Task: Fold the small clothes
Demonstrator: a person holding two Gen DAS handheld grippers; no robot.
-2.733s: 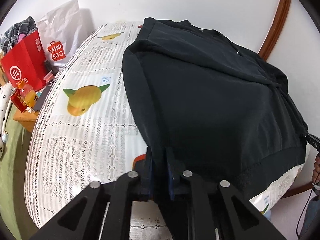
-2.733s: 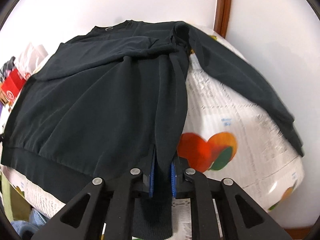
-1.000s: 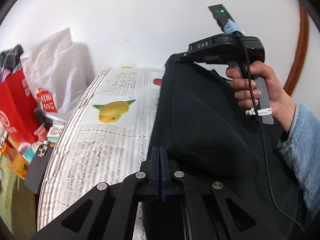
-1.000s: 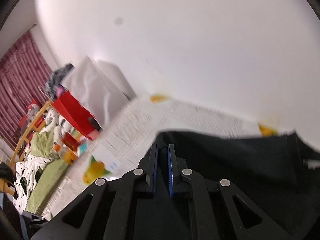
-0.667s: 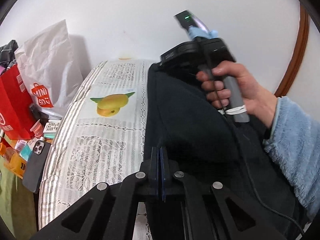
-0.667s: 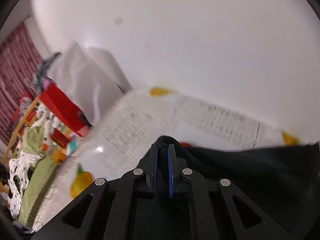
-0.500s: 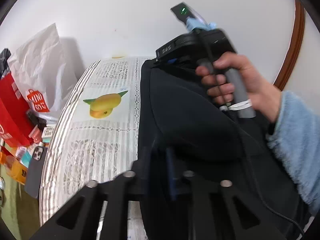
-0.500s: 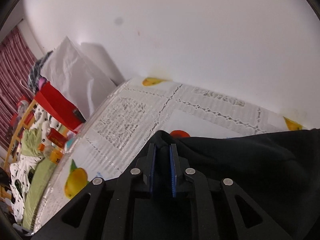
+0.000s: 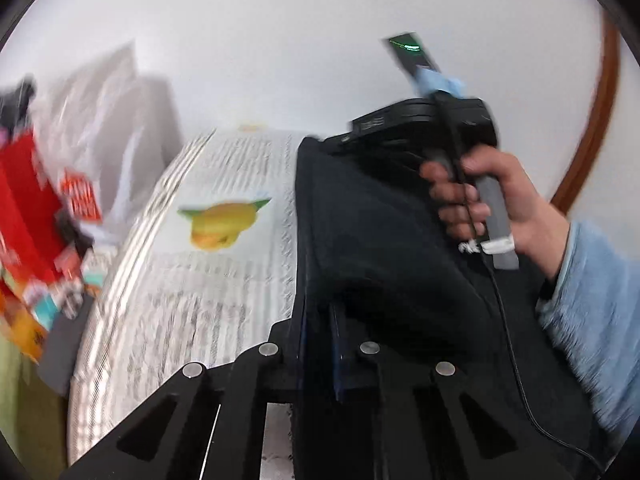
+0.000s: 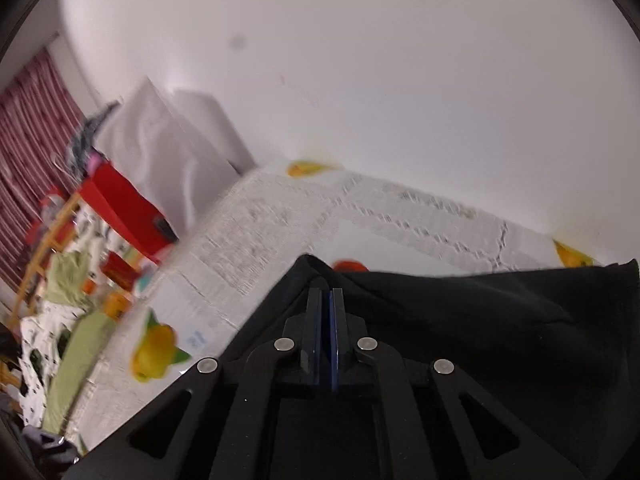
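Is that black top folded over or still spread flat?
Folded over: the black top lies doubled on the tablecloth, its edge bunched.

Tablecloth (image 9: 192, 288) left of black garment (image 9: 372, 240) lies open; bags (image 9: 48, 184) crowd its left edge

Nothing legible in either view at this moment.

Left wrist view, left edge: white bag (image 9: 100, 120) carries a red logo patch with pale lettering, smeared by motion blur, unreadable. Centre-right: a pale mark on the top housing of my right gripper (image 9: 324, 142), too blurred to read.

Right wrist view, lower left: a small blue print on the tablecloth (image 10: 260, 240) beside the yellow fruit motif (image 10: 154, 354), too small to read.
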